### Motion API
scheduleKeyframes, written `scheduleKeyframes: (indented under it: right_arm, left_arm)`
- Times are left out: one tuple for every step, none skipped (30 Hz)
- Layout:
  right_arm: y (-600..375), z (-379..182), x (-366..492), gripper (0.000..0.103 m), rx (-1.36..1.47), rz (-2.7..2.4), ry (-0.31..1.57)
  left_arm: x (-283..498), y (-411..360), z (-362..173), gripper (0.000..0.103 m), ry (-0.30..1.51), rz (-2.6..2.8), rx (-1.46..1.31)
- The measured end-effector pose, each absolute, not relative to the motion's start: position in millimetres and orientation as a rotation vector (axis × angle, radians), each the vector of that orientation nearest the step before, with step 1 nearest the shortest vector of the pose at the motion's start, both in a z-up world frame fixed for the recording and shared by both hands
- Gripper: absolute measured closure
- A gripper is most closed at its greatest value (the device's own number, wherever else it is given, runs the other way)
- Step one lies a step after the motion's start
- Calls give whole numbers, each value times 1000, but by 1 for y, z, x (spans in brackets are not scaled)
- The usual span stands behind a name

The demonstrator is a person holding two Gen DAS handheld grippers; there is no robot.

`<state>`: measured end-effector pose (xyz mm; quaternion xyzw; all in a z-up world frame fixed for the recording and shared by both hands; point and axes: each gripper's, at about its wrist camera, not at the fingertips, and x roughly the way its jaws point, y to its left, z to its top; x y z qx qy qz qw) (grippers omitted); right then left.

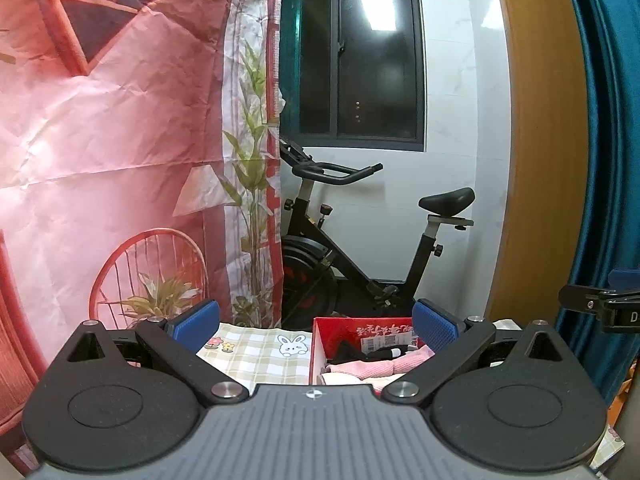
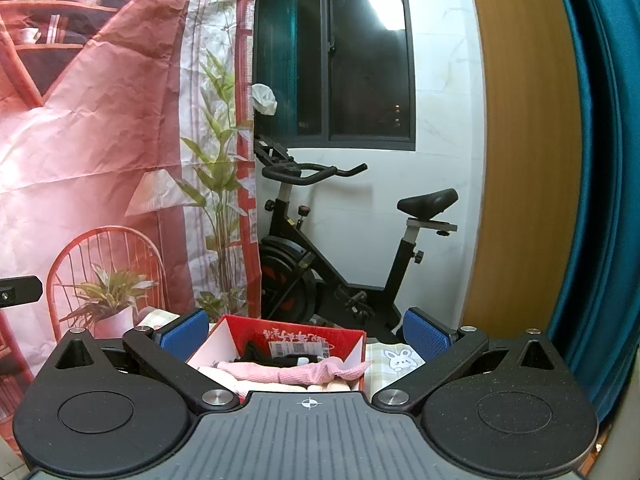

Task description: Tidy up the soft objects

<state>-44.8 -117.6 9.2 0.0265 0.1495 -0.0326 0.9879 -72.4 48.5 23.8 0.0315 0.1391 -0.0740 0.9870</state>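
Note:
A red cardboard box (image 1: 320, 340) (image 2: 352, 338) stands on a checked tablecloth with a rabbit print (image 1: 256, 354) (image 2: 394, 364). Inside lie a pink cloth (image 1: 380, 366) (image 2: 296, 372), a black soft item (image 1: 348, 350) (image 2: 256, 352) and something pale at the near side. My left gripper (image 1: 316, 322) is open and empty above the table, with the box near its right finger. My right gripper (image 2: 306, 332) is open and empty, the box lying between and beyond its blue pads (image 2: 424, 334).
A printed red backdrop (image 1: 120, 140) hangs at the left behind the table. An exercise bike (image 1: 360, 248) stands beyond the table under a dark window. A wooden panel (image 1: 540, 140) and a teal curtain (image 1: 608, 140) fill the right. The other gripper's edge (image 1: 600, 304) shows at far right.

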Motion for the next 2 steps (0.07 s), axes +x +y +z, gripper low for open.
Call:
scheduleKeyframes:
  right_arm:
    - [-117,10,-45,0,53,-65,299]
    - [-118,10,-45,0,53,-64,299]
  left_arm:
    - [-72,49,24,0,279,-155,63]
    - [-73,49,24,0,278,-162,62]
